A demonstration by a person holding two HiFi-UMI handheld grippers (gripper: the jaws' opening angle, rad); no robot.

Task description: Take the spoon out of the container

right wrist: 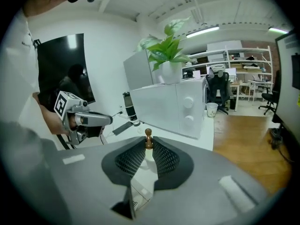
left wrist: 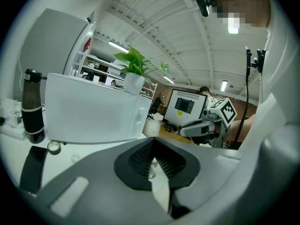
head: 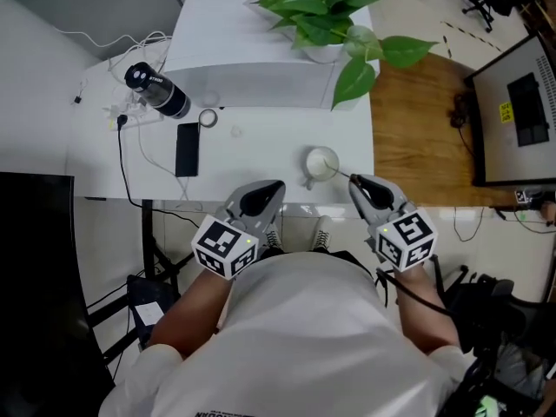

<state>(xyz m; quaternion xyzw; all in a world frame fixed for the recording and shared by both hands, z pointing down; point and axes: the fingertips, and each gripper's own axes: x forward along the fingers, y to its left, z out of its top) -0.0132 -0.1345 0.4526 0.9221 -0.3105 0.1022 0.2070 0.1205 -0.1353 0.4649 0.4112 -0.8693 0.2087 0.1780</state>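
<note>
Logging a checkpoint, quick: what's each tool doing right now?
Left tool: closed, empty.
Right tool: closed on the spoon handle.

Left hand-held gripper (head: 268, 191) held just before the torso, pointing slightly downward, jaws together at the tips with nothing between them, right hand-held gripper (head: 363, 188) alongside, tilted downward, jaws pinched on the spoon (right wrist: 148, 139) by its brown handle end, forearms (head: 187, 307) bent in close.

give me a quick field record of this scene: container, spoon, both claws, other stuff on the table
container: white mug, upright near the table front edge
spoon: brown handle tip in right claw, far end at the mug
right claw: shut on spoon
left claw: shut, empty, left of mug
other items: black bottle, phone, tape roll, potted plant
</note>
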